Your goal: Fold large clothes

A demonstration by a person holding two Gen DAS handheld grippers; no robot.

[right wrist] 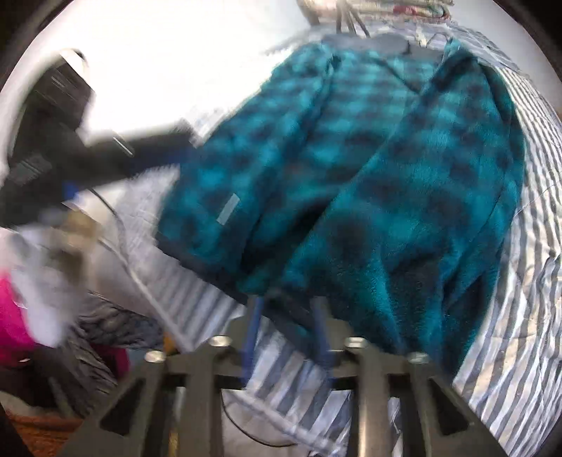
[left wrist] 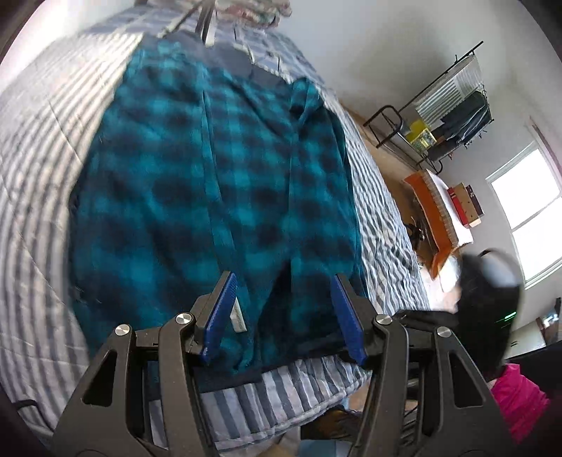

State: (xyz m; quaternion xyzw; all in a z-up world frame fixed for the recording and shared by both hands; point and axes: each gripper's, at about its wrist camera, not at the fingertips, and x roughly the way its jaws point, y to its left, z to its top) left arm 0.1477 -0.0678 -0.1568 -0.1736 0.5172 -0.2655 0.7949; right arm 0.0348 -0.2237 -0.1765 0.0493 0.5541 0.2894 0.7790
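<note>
A teal and black plaid fleece garment (left wrist: 210,182) lies flat on a blue and white striped bed (left wrist: 35,175), its dark hem toward me. My left gripper (left wrist: 284,281) is open and empty, its blue pads (left wrist: 221,309) wide apart just above the hem. In the right wrist view the same garment (right wrist: 368,168) lies on the bed (right wrist: 509,334), with one side bunched up. My right gripper (right wrist: 288,302) is at the near edge of the fleece, its blue fingers (right wrist: 254,316) a small gap apart; blur hides whether cloth is pinched. The left gripper (right wrist: 59,140) shows dark and blurred at the left.
The bed edge (left wrist: 298,390) runs just below the hem. Beyond the bed stand a black metal rack (left wrist: 446,116), an orange table (left wrist: 432,211) with books and a bright window (left wrist: 527,211). Folded cloth (right wrist: 404,8) is stacked at the far end. A pink item (right wrist: 10,316) is at the left.
</note>
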